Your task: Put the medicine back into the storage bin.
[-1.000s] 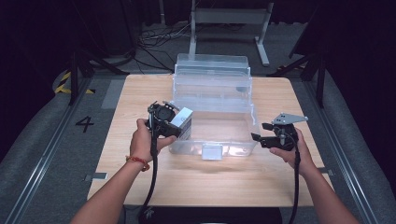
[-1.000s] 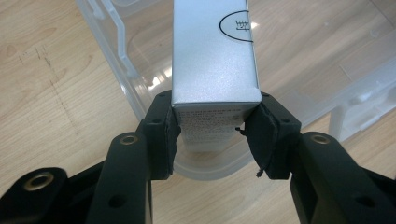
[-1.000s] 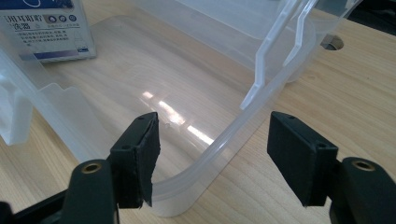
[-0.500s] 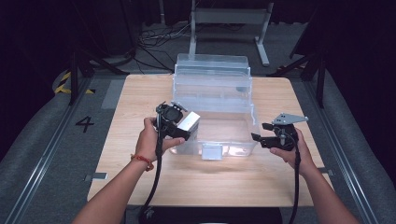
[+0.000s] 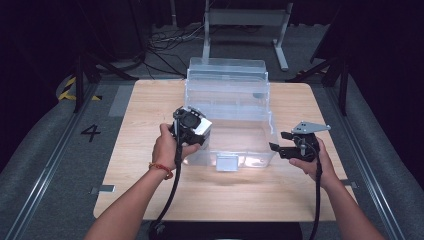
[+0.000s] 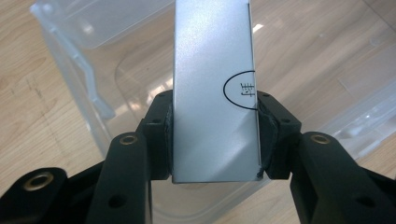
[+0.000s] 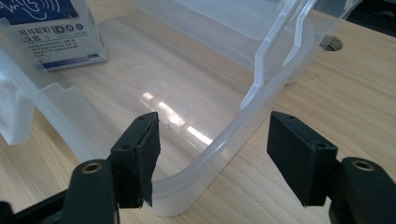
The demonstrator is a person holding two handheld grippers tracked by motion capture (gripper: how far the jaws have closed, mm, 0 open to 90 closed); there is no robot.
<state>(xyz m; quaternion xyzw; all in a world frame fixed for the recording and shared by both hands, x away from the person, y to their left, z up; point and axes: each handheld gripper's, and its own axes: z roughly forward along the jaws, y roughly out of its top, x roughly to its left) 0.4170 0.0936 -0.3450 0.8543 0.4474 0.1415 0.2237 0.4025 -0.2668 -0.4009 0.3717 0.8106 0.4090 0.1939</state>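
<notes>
Dark curtains and a grey floor surround a wooden worktop (image 5: 150, 100), on which stands a clear plastic bin (image 5: 227, 95) with its lid tipped back.

At left, the left hand-held gripper (image 5: 192, 131) hangs at the bin's near-left rim, over the opening. Its jaws have just been closing, and the left gripper view shows both pads pressed against the sides of a silver box (image 6: 215, 93), which stands upright between them above the bin's floor; a black arc with a printed character marks its right edge.

At centre, the bin's interior looks empty apart from the box held over it; a small white latch (image 5: 226, 162) sits at the front wall.

At right, the right hand-held gripper (image 5: 287, 150) waits just beside the bin's near-right corner, with its jaws spread and nothing between them; in its own view the rim (image 7: 219, 140) curves between the pads, untouched.

Judged step: placing the box into the bin. The next move probably calls for lowering the box until it rests on the floor, then releasing it, with the right hand-held gripper free to steady the rim.
</notes>
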